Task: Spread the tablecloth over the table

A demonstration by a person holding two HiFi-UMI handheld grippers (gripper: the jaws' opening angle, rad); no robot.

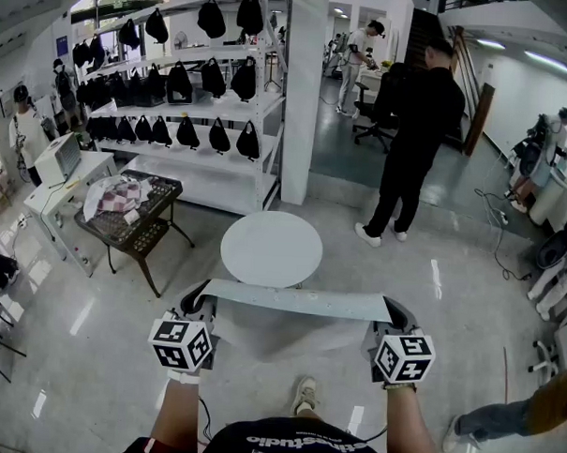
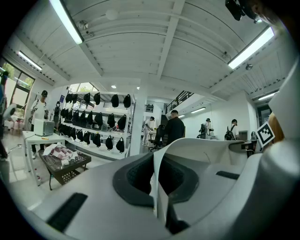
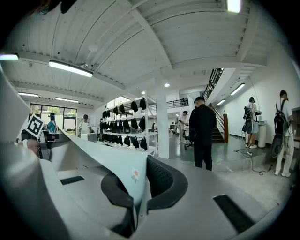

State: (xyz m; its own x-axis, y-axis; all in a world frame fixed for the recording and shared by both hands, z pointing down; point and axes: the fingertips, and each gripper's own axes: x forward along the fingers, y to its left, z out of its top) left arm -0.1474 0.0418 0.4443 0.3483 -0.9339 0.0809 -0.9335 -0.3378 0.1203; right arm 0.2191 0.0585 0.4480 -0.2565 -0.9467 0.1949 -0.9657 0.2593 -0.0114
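Head view is showing me one pale grey tablecloth (image 1: 294, 300) stretched between my two grippers. Its top edge is running level from the left gripper (image 1: 199, 306) to the right gripper (image 1: 393, 318), and the rest of the sheet is hanging loosely below that edge. The cloth is hanging in the air just in front of me, near the one round white table (image 1: 271, 249). As far as I can judge it is not touching the table, whose top is lying bare just beyond the cloth.

Left gripper view is showing that gripper (image 2: 157, 174) with its jaws closed on a thin fold of the tablecloth (image 2: 158, 140), the fabric pinched between the dark pads (image 2: 133, 180). Right gripper view is showing the same on the other side: the right gripper (image 3: 140, 187) is clamping a corner of the cloth (image 3: 115, 171), and a small printed mark is showing on the fabric beside the pad.

I am judging the cloth to be light, thin and limp. It is sagging wherever it is unsupported, so it should drape easily but may slip from the pads or bunch if I let the edge go slack. The two ends of one edge, where I am gripping now, look like the right places to hold.

Counting: one tablecloth, one round table, two grippers. Off to the left one dark side table (image 1: 126, 221) is standing well apart, and one person in black (image 1: 414, 133) is standing beyond the round table
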